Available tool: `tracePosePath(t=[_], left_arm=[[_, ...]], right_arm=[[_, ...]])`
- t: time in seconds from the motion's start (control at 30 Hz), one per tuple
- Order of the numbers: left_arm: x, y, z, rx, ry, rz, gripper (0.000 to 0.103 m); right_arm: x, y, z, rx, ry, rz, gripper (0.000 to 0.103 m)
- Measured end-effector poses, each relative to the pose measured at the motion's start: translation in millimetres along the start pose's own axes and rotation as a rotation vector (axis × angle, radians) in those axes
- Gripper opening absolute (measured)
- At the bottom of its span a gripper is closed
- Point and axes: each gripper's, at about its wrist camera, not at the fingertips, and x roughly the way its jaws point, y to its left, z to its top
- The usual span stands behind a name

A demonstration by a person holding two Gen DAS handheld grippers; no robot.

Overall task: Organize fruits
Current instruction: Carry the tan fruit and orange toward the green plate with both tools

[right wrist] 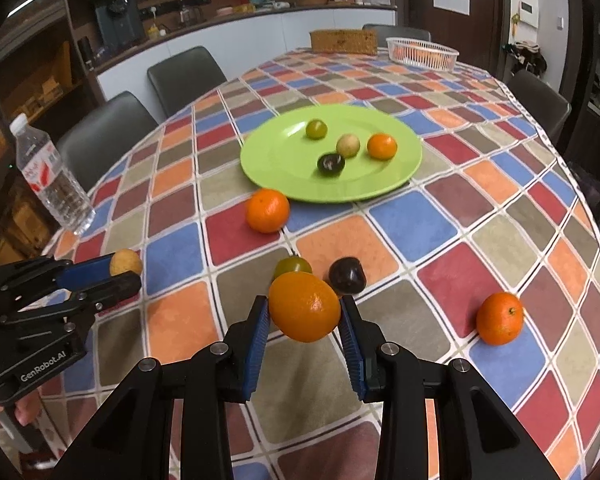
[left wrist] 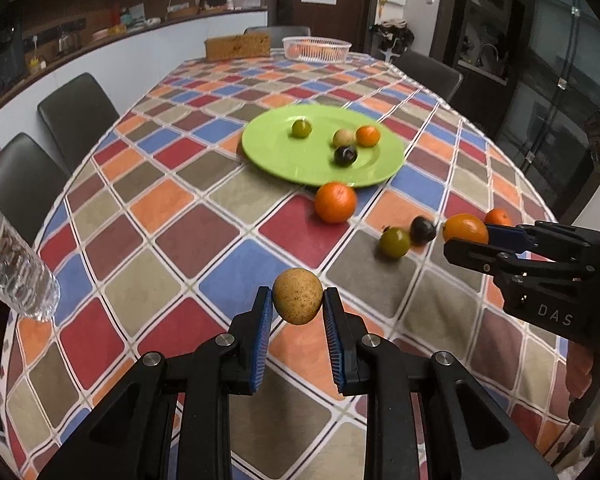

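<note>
STEP: transfer to plate | LEFT: left claw pinching tan fruit, lifted off desk | RIGHT: right claw pinching orange | NEXT: likely carry both forward to green plate ahead, release clear of fruits there.

Black left gripper and right gripper, blue ribbed pads, silver screws.

A lime-green plate sits on a tablecloth checked in red, blue, orange and taupe diamonds.
</note>
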Motion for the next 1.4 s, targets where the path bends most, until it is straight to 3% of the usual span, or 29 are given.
tracePosePath(t=[0.87,1.4], left_arm=[[-34,-26,66,0.044,-0.193,-0.036,0.026],[-10,-24,122,0.08,-0.189,-0.064,0.026]], right_arm=[[-41,-10,62,0.001,-0.174,0.012,0.036],[-20,-27,117,-0.001,-0.122,0.02,0.036]])
